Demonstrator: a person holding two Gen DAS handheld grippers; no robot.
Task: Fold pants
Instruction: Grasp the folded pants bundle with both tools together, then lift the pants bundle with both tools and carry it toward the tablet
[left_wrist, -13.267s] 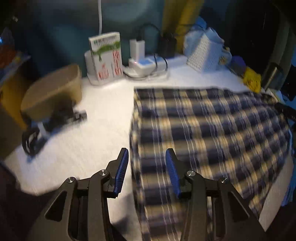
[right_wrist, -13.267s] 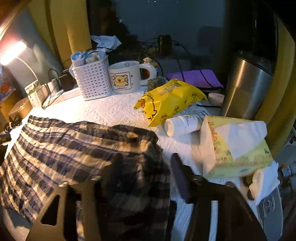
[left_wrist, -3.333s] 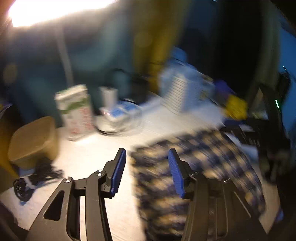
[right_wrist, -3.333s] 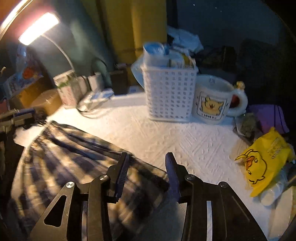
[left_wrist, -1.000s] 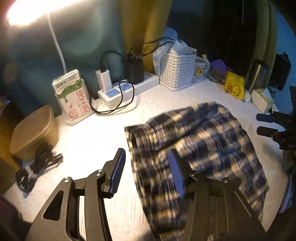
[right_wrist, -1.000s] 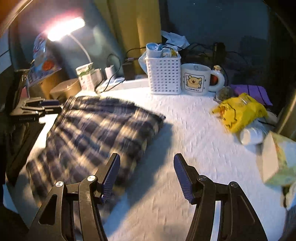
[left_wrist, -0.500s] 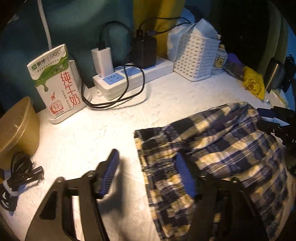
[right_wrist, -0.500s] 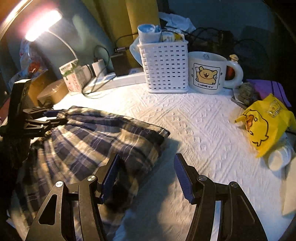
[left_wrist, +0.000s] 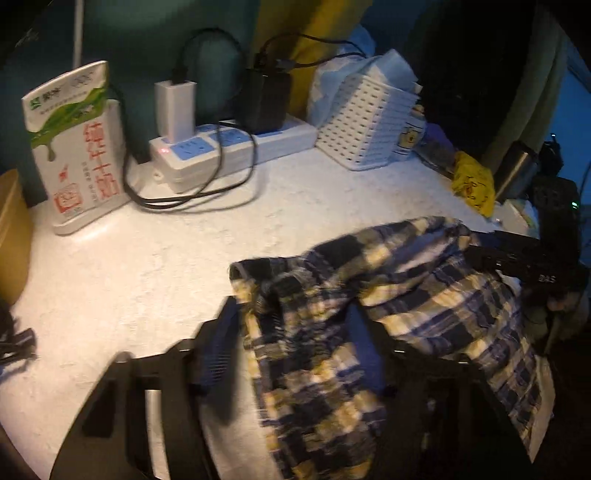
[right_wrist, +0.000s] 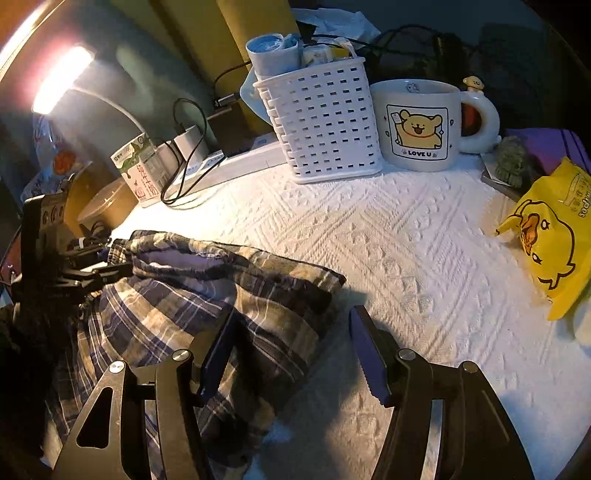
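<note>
The plaid pants (left_wrist: 388, 295) lie bunched on the white textured cloth (left_wrist: 147, 277). My left gripper (left_wrist: 291, 343) is open, its jaws straddling the near left edge of the pants. In the right wrist view the pants (right_wrist: 207, 288) lie at lower left. My right gripper (right_wrist: 291, 347) is open over their right edge, one finger over the fabric, the other over the bare cloth (right_wrist: 406, 240). The right gripper also shows in the left wrist view (left_wrist: 517, 258) at the far side of the pants. The left gripper shows at the left of the right wrist view (right_wrist: 92, 266).
At the back stand a milk carton (left_wrist: 74, 147), a power strip (left_wrist: 221, 147) with chargers and cables, a white basket (right_wrist: 321, 118) and a bear mug (right_wrist: 421, 125). A yellow snack bag (right_wrist: 550, 232) lies at right, a brown bowl (right_wrist: 107, 203) at left.
Both grippers have dropped and closed in on the pants, left from the near left edge, right from the right edge. The fabric has bunched up between them.
</note>
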